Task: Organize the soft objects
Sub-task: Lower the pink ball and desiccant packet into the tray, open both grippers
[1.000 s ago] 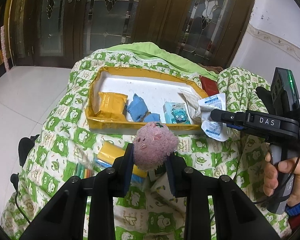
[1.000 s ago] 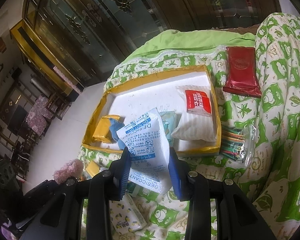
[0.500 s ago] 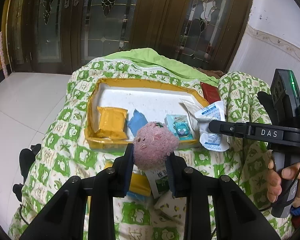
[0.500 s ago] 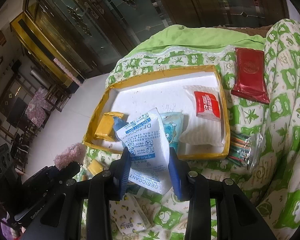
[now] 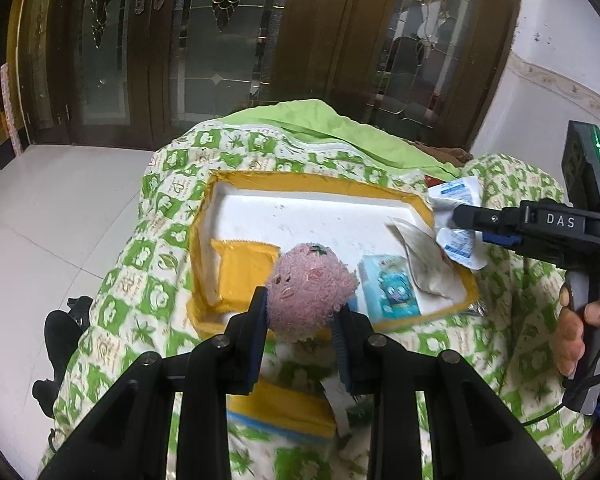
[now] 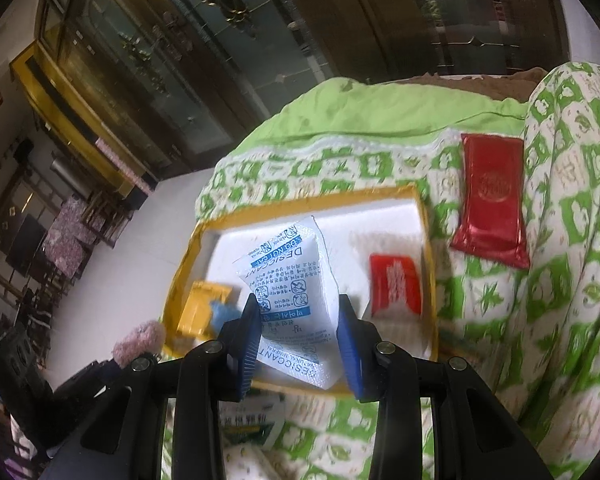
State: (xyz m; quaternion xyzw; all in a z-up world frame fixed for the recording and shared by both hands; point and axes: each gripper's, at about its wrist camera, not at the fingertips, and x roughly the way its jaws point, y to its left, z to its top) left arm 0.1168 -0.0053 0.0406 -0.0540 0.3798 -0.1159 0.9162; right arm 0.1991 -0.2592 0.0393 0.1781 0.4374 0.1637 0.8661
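Observation:
My left gripper (image 5: 300, 320) is shut on a pink fuzzy plush ball (image 5: 310, 286) and holds it over the near edge of the yellow-rimmed white tray (image 5: 300, 178). My right gripper (image 6: 298, 328) is shut on a white desiccant packet (image 6: 290, 276) above the tray (image 6: 312, 200); it also shows in the left wrist view (image 5: 460, 218) at the tray's right edge. In the tray lie a yellow snack pack (image 5: 244, 268), a blue cartoon packet (image 5: 392, 290) and a white pouch with a red label (image 6: 394, 280). The plush ball also shows in the right wrist view (image 6: 138, 342).
The tray sits on a green-and-white patterned quilt (image 5: 148, 280). A red packet (image 6: 492, 196) lies on the quilt right of the tray. A yellow-and-blue pack (image 5: 280, 412) and a green-white carton (image 6: 252, 424) lie in front of it. White floor (image 5: 40, 220) lies left.
Both grippers have moved forward and higher over the tray, each still holding its object. The right gripper with the desiccant packet has moved farther over the tray's right side.

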